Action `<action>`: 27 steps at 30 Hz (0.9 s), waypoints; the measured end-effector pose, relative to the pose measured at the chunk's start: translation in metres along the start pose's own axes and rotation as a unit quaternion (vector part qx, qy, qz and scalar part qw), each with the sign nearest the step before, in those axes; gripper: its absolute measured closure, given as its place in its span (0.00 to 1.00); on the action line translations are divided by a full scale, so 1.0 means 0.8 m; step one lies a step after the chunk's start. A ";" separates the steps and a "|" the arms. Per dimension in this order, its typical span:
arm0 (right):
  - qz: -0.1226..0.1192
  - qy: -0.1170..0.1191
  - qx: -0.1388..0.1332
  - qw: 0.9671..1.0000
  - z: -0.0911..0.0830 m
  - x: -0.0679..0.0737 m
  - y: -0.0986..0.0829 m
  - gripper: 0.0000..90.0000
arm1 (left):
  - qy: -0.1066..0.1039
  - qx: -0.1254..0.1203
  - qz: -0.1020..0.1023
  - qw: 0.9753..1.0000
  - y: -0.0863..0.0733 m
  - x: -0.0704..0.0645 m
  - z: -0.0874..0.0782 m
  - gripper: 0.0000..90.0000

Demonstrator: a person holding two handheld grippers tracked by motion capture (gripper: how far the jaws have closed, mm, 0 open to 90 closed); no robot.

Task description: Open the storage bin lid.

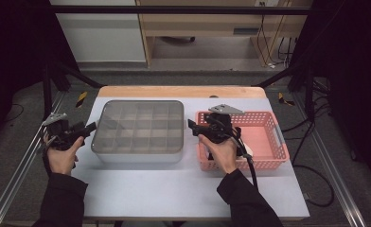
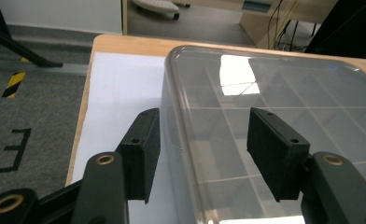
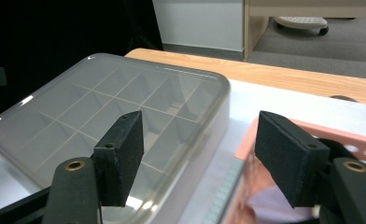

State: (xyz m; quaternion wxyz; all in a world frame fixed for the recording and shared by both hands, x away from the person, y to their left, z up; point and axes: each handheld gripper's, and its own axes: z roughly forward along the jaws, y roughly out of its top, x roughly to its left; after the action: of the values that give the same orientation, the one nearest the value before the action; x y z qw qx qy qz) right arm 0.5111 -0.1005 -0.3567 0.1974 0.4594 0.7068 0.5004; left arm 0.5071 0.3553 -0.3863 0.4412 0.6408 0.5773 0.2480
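From my remote seat I look down on a white table top [image 1: 174, 189] with a light wooden edge [image 1: 181, 91] at its twelve o'clock side. Grey carpet [image 1: 13, 142] spreads around it. A yellow-and-black hazard tape strip [image 1: 81, 98] lies at ten o'clock, another [image 1: 284, 98] at two o'clock. Black frame struts [image 1: 75, 74] angle down on both sides, and a black bar [image 1: 174, 10] crosses overhead. At twelve o'clock I see a white wall panel [image 1: 101, 33] beside a pale wooden desk [image 1: 212, 23]. Cables [image 1: 273, 47] hang at one o'clock. Dark curtains [image 1: 13, 42] close nine and three o'clock. Metal rails [image 1: 13, 179] flank the table.
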 end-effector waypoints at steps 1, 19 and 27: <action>0.000 0.000 0.000 1.000 0.000 0.000 0.000 0.37 | 0.001 0.004 0.003 1.000 0.001 0.001 0.003 0.49; 0.021 -0.017 0.059 0.998 0.085 0.021 -0.004 0.36 | -0.007 0.040 -0.011 0.999 0.008 0.013 0.044 0.48; 0.041 -0.032 0.088 0.995 0.108 0.015 -0.015 0.33 | -0.009 0.063 -0.012 0.998 0.004 0.015 0.059 0.47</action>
State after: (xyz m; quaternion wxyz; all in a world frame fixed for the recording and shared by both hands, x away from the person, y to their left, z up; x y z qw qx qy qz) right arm 0.5633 -0.0457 -0.4017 0.1581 0.5192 0.7220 0.4292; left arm 0.5505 0.3541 -0.4093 0.4083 0.6626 0.5952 0.2001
